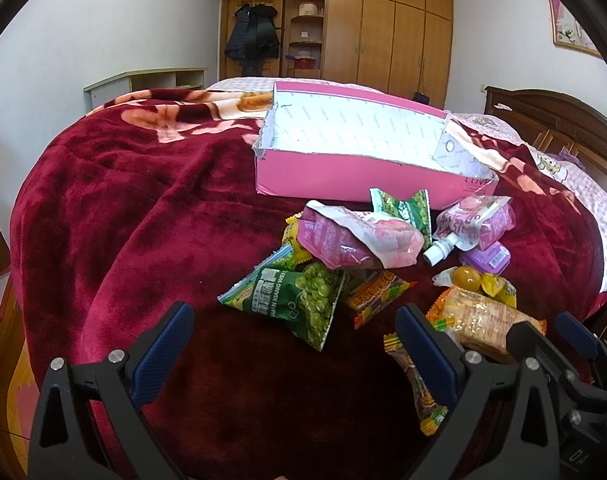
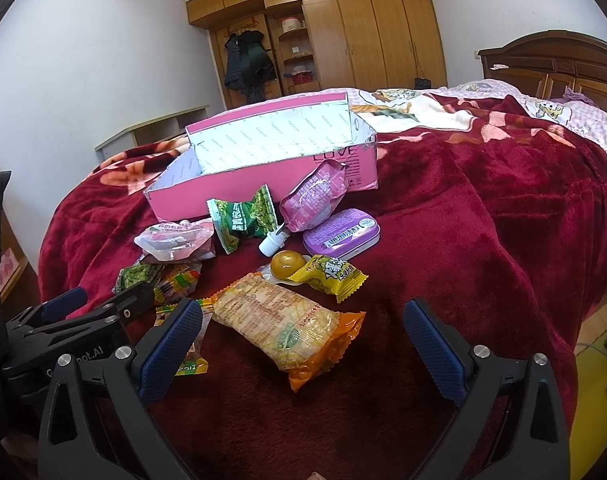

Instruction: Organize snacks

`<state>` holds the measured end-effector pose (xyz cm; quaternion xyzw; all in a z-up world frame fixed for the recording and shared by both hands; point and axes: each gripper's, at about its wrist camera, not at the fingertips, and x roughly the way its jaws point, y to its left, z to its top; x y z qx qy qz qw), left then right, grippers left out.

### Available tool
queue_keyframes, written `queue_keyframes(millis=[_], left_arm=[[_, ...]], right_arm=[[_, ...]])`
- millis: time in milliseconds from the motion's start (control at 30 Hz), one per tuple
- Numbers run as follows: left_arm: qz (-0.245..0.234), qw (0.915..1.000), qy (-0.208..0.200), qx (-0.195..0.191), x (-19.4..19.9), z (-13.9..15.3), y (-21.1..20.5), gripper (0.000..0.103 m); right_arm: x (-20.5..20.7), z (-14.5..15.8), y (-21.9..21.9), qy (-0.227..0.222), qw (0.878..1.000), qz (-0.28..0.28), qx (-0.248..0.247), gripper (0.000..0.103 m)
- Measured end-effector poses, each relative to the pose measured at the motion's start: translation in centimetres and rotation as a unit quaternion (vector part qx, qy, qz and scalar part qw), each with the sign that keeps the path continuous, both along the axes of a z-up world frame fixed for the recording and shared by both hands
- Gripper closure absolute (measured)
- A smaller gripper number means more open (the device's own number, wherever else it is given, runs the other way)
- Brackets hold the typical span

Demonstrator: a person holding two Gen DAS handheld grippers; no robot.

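An open pink box (image 1: 343, 176) (image 2: 263, 188) stands on the red blanket with nothing visible inside. A heap of snacks lies in front of it. My left gripper (image 1: 295, 332) is open just short of a green pea packet (image 1: 299, 300), touching nothing. My right gripper (image 2: 303, 328) is open too, its fingers either side of the near end of an orange cracker packet (image 2: 287, 320) (image 1: 487, 320). Behind lie a pink pouch (image 1: 351, 240), a spouted pink pouch (image 2: 315, 200), a purple tin (image 2: 341, 234), a round yellow jelly (image 2: 285, 262) and a yellow candy packet (image 2: 331, 276).
The red blanket (image 1: 143, 200) covers a bed that drops away at the left and near edges. A dark wooden headboard (image 2: 555, 64) stands to the right, a wardrobe (image 1: 383, 32) at the back. The left gripper (image 2: 99, 300) sits close beside the right one.
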<state>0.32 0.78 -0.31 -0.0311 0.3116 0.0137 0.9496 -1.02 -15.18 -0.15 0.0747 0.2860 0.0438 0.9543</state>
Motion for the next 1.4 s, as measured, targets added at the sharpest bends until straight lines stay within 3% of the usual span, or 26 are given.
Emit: queue_keyframes(millis=[900, 1167, 1400], left_arm=[[0.012, 0.9999, 0.002, 0.007, 0.9, 0.2, 3.3, 0.000], [-0.011, 0.9998, 0.013, 0.006, 2.1, -0.5, 3.3, 0.001], [-0.047, 0.9986, 0.010, 0.021, 3.1, -0.9, 2.2, 0.011]], right_arm=[[-0.1, 0.5, -0.3, 0.003, 1.000, 0.016, 0.013, 0.000], [0.2, 0.1, -0.6, 0.011, 1.000, 0.017, 0.019, 0.000], [0.8, 0.0, -0.9, 0.017, 0.999, 0.020, 0.020, 0.000]])
